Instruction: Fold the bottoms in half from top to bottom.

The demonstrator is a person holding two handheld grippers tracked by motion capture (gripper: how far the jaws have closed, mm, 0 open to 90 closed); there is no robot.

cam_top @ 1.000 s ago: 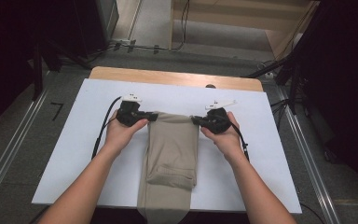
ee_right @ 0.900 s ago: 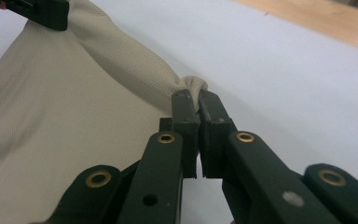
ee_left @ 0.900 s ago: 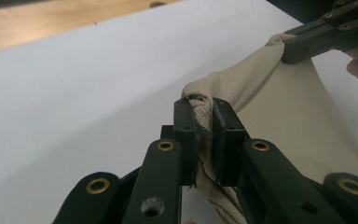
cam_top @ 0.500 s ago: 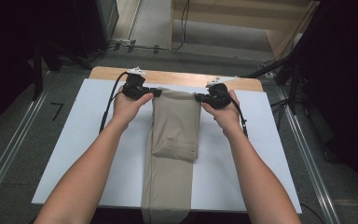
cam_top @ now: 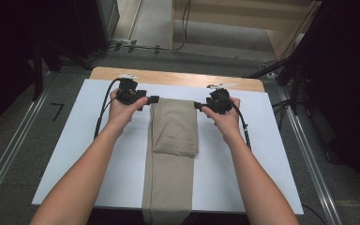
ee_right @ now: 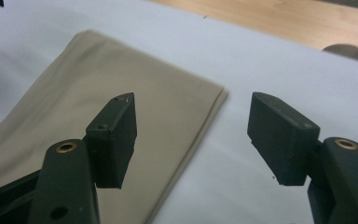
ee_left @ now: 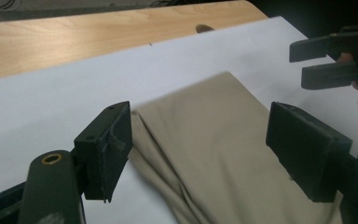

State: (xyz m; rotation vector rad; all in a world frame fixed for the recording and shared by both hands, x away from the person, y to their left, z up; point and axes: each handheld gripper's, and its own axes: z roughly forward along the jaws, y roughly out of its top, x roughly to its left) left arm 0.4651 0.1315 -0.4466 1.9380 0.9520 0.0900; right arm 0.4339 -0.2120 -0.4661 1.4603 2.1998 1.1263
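I am opening both grippers, left [cam_top: 153, 99] and right [cam_top: 197, 105], off the trousers' [cam_top: 174, 131] far corners, jaws spread and empty, leaving the fold lying flat.

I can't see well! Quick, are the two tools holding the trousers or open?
Left tool: open, jaws just opened, off the beige trousers.
Right tool: open, jaws just opened, holding nothing.

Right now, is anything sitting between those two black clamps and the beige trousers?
Nothing visible. The left gripper and right gripper, jaws just opened, flank the folded trousers at their far corners, with bare white tabletop around.
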